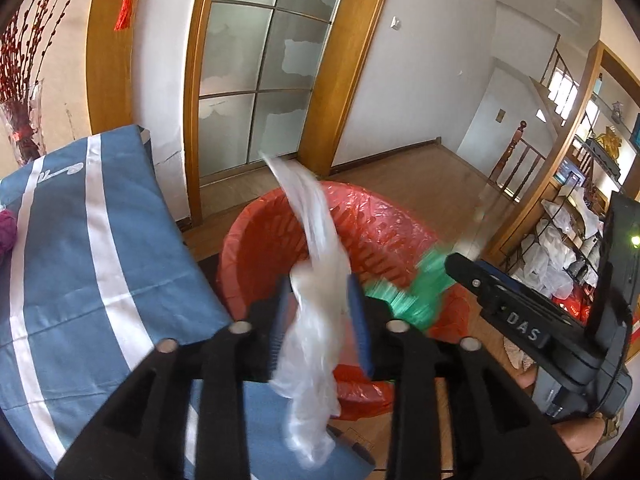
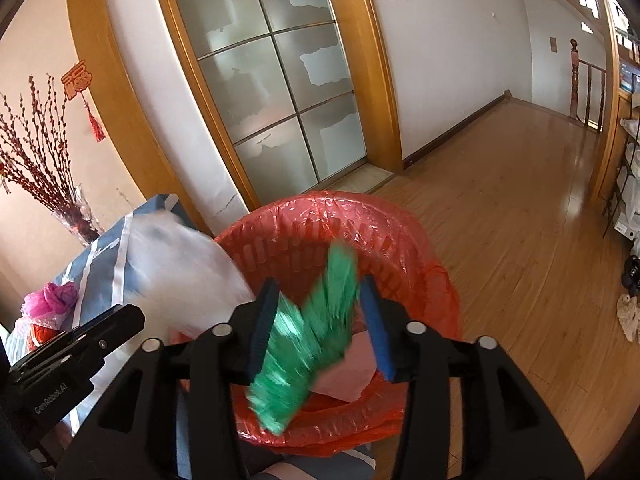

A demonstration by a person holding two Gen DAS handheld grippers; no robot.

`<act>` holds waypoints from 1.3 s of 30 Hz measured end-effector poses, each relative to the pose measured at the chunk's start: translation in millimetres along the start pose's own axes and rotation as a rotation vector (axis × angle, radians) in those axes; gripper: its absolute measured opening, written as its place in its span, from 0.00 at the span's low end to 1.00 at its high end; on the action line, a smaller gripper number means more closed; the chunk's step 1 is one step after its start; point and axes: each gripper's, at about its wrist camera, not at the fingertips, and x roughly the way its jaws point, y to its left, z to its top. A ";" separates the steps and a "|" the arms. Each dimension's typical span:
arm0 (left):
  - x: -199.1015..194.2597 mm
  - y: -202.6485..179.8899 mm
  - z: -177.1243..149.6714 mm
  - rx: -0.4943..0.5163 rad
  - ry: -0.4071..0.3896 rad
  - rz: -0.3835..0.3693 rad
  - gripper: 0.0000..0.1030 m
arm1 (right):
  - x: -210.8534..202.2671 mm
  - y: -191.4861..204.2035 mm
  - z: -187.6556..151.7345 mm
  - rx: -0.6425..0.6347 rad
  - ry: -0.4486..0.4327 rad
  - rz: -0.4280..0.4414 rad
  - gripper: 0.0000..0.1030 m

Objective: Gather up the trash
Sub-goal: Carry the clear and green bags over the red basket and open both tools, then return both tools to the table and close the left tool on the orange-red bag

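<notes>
A red bin lined with a red plastic bag point(image 1: 384, 220) point(image 2: 404, 240) stands on the wooden floor beside the table. My left gripper point(image 1: 320, 292) is over its near rim with a clear white plastic bag point(image 1: 316, 320) between its blue pads; the bag is blurred and the jaws stand apart. My right gripper point(image 2: 320, 300) is over the bin with a green plastic bag point(image 2: 312, 340) between its parted blue pads, also blurred. The green bag also shows in the left wrist view point(image 1: 412, 288). A pink paper point(image 2: 348, 376) lies in the bin.
A table with a blue and white striped cloth point(image 1: 80, 264) is at the left. Pink and red trash point(image 2: 52, 304) lies on it. A vase of red branches point(image 2: 44, 172) stands behind. A glass door point(image 2: 272, 80) and shelves point(image 1: 568, 232) are nearby.
</notes>
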 end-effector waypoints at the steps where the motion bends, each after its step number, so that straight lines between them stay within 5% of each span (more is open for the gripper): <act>1: 0.1 1.4 -0.5 -0.003 0.001 0.006 0.38 | 0.0 -1.1 -0.8 0.000 0.001 -0.002 0.45; 11: -29.2 41.5 -10.9 -0.023 -0.013 0.131 0.51 | -9.1 4.7 -1.7 -0.034 -0.020 -0.019 0.48; 13: -40.9 54.7 -13.7 -0.030 -0.022 0.169 0.52 | -12.6 12.6 -0.5 -0.051 -0.030 -0.004 0.54; 22: -97.6 122.1 -27.2 -0.112 -0.063 0.313 0.54 | -23.3 76.0 0.3 -0.148 -0.032 0.142 0.54; 34: -177.8 268.9 -49.5 -0.314 -0.114 0.681 0.57 | -18.0 162.4 -21.4 -0.297 0.014 0.257 0.54; 39: -170.9 321.1 -61.2 -0.439 -0.043 0.706 0.57 | -12.9 187.3 -32.4 -0.340 0.038 0.274 0.54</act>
